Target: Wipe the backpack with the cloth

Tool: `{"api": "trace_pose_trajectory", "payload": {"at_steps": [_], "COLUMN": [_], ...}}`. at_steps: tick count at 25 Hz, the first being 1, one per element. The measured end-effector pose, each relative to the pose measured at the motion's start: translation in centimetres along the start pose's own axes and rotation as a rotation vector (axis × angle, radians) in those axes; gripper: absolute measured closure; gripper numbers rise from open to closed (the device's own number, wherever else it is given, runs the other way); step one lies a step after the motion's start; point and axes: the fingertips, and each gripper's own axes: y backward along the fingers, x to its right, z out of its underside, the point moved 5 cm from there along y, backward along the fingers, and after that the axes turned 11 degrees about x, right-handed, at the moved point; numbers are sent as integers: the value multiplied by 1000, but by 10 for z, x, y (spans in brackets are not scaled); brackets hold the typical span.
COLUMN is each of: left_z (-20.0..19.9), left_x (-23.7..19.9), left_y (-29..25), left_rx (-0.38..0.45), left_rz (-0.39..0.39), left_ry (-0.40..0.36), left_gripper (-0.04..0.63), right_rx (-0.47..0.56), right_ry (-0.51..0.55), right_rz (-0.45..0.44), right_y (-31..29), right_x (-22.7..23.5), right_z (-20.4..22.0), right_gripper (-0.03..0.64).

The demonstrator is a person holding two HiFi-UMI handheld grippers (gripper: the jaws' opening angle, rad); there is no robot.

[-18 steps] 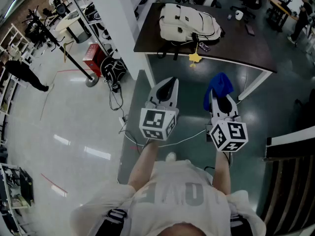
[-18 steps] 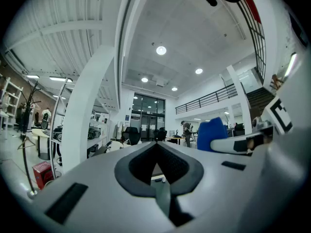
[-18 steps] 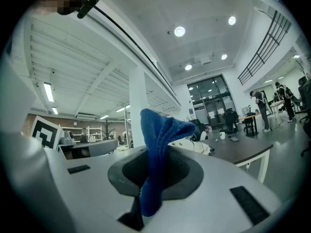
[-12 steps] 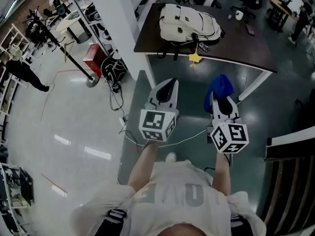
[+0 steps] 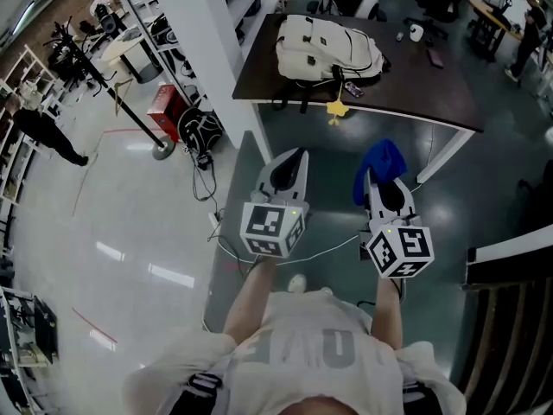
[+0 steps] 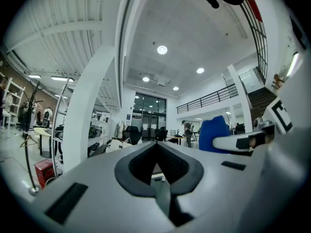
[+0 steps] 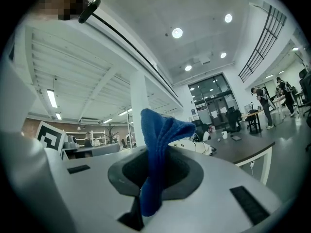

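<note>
Stands well back from a dark table [image 5: 432, 89] with a cream backpack [image 5: 328, 48] lying on its near left corner, straps dangling over the edge. Pinches a blue cloth [image 5: 383, 161] in the right gripper [image 5: 377, 180], bunched and poking up past the tips, and holds the left gripper [image 5: 295, 157] pressed together on nothing (both out in front, side by side, well short of the table). Probably risks wiping with just a narrow wad, dragging the light bag toward the edge with nothing steadying it, or snagging a strap or the yellow charm [image 5: 335, 108] on approach.
</note>
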Motion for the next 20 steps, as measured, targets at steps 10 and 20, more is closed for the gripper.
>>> {"api": "trace_pose_trajectory", "payload": {"at_steps": [10, 20], "left_z": [8, 17], "left_x": [34, 29], "left_y": [3, -19], "left_rx": [-5, -1], "left_rz": [-53, -93], "left_ry": [9, 17], "left_gripper": [592, 592], "right_rx": [-15, -51], "right_ry": [-39, -72], "right_rz": [-21, -42], "right_y": [33, 17], "right_x": [30, 57], "right_z": [-5, 6], "right_gripper": [571, 571]}}
